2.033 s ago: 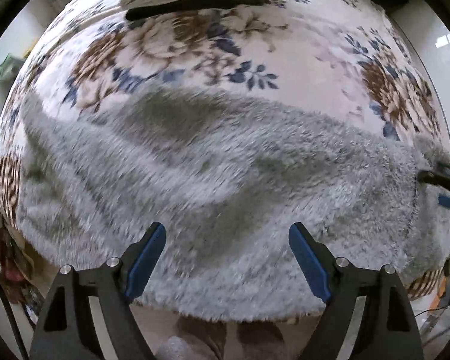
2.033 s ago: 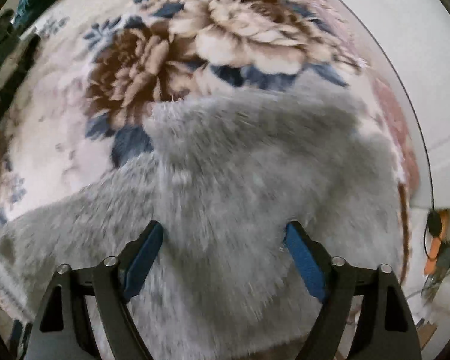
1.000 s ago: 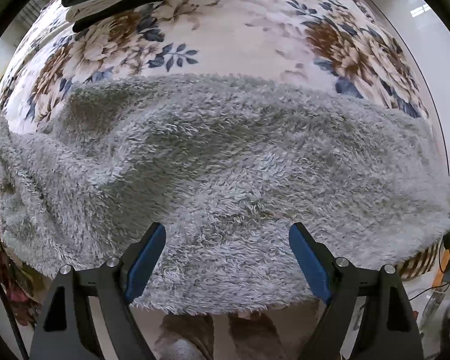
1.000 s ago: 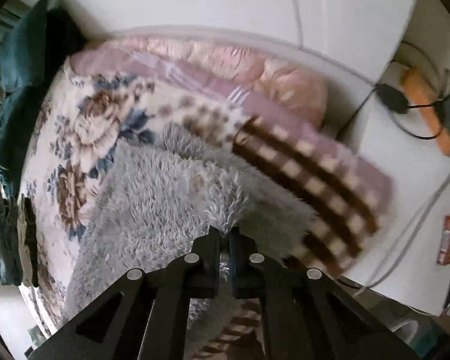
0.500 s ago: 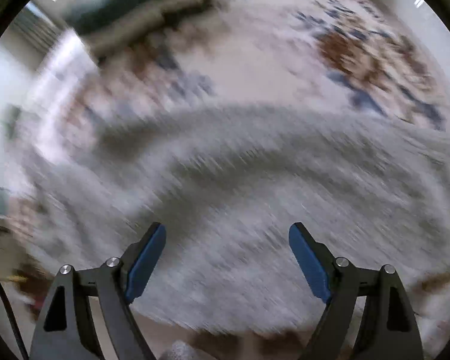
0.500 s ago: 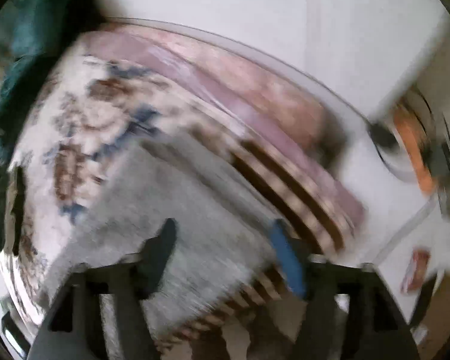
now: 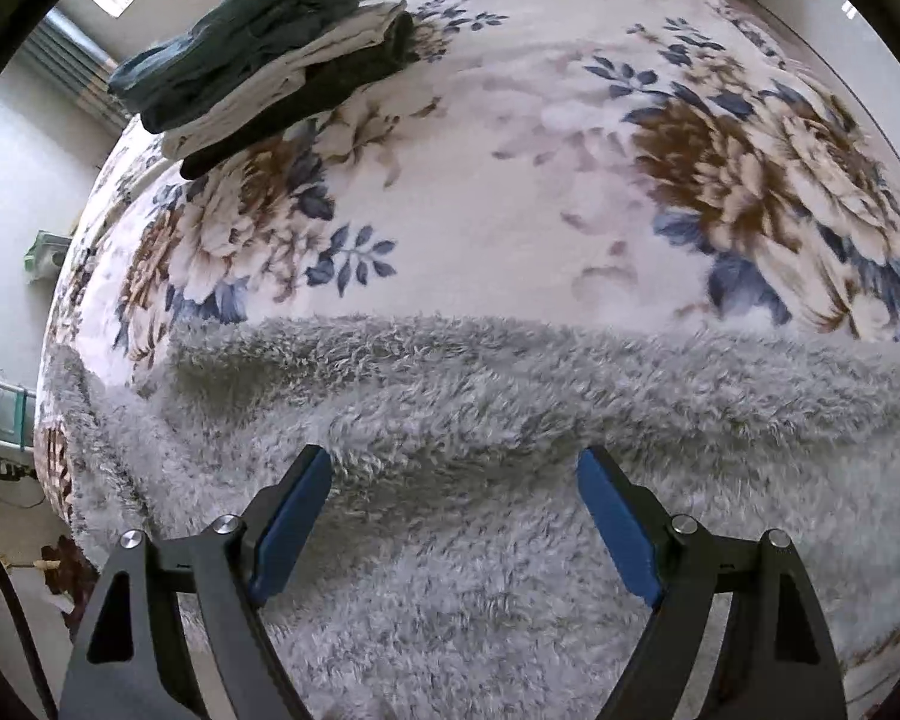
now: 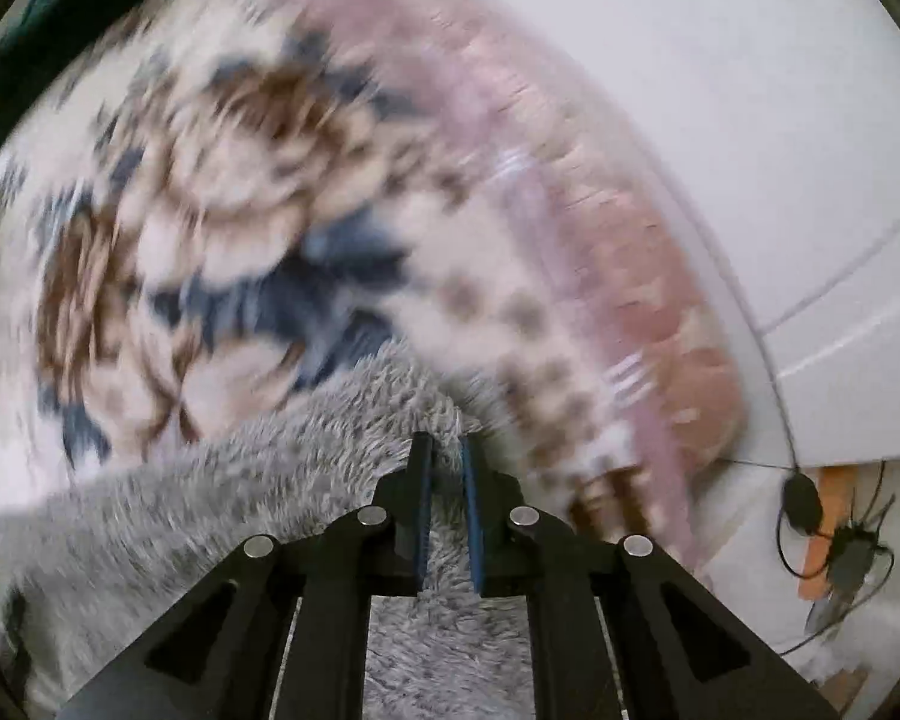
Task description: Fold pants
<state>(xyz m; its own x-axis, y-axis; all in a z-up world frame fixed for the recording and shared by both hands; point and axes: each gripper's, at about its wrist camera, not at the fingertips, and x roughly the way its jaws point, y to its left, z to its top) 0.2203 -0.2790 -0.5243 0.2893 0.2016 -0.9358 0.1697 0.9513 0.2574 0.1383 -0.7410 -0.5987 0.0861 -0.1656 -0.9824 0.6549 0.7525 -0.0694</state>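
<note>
Grey fluffy fleece pants (image 7: pixel 510 396) lie spread across a floral blanket (image 7: pixel 540 150) on a bed. My left gripper (image 7: pixel 453 456) hovers over the middle of them, pointing steeply down. It is open and its blue pads (image 7: pixel 294 510) hold nothing. In the right wrist view, which is blurred by motion, my right gripper (image 8: pixel 447 444) is at a corner of the pants (image 8: pixel 240 510) near the bed's edge. Its jaws are closing, almost together, with a tuft of the fleece pinched between them.
A stack of folded clothes (image 7: pixel 270 60) lies at the far left of the bed. A pink quilt (image 8: pixel 630 240) runs along the bed's edge by the right gripper. Past it is white floor with an orange power strip and cables (image 8: pixel 828 516).
The right gripper stood open over the pants' end half a second ago and is now closed on the fleece, after rolling and shifting. The left gripper slid sideways over the pants, still open.
</note>
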